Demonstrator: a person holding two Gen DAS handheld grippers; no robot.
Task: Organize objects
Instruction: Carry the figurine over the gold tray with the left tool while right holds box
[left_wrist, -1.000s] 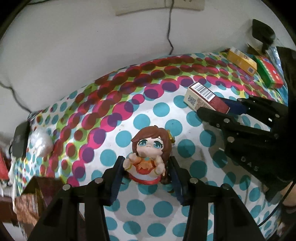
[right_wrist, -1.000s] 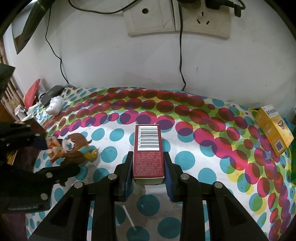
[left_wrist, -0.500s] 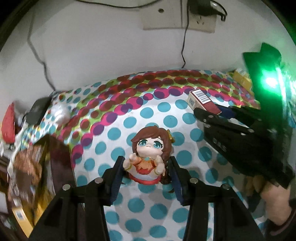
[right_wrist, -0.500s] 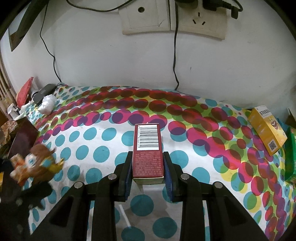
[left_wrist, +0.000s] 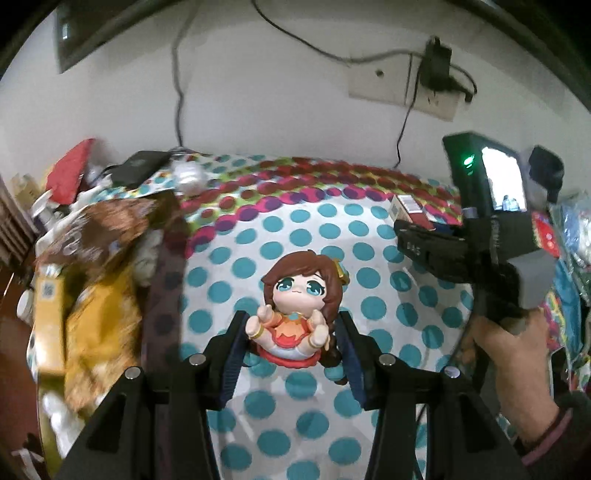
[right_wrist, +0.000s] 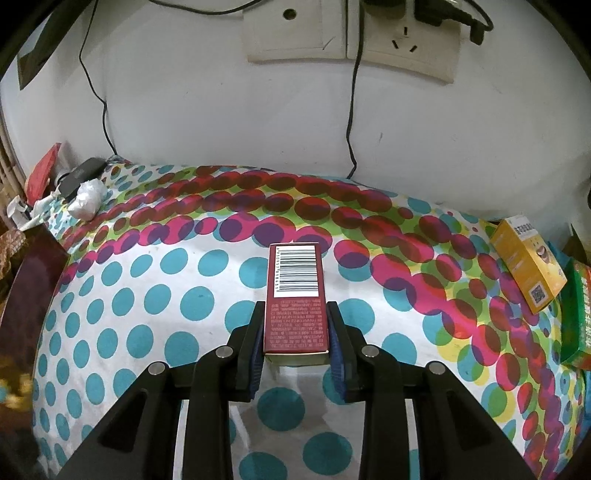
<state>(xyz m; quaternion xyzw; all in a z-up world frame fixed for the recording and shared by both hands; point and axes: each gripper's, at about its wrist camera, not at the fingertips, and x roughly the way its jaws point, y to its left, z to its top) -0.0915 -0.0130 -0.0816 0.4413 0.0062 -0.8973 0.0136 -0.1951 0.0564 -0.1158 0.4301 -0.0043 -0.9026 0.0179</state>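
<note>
Left gripper (left_wrist: 291, 343) closed on a glossy, rounded doll figurine (left_wrist: 295, 314): brown moulded hair, teal eyes, orange-red dress, arms raised, held upright between the ribbed blue pads above the dotted cloth. Right gripper (right_wrist: 295, 347) clamped on the long sides of a dark red rectangular carton (right_wrist: 295, 299), matte card, white barcode panel at its far end, small print nearer. Beneath both, bench cloth (right_wrist: 147, 314) with teal, magenta and green dots. Well right of the right gripper, a yellow box (right_wrist: 526, 266). Left of the left gripper, a blurred brown and yellow heap.
</note>
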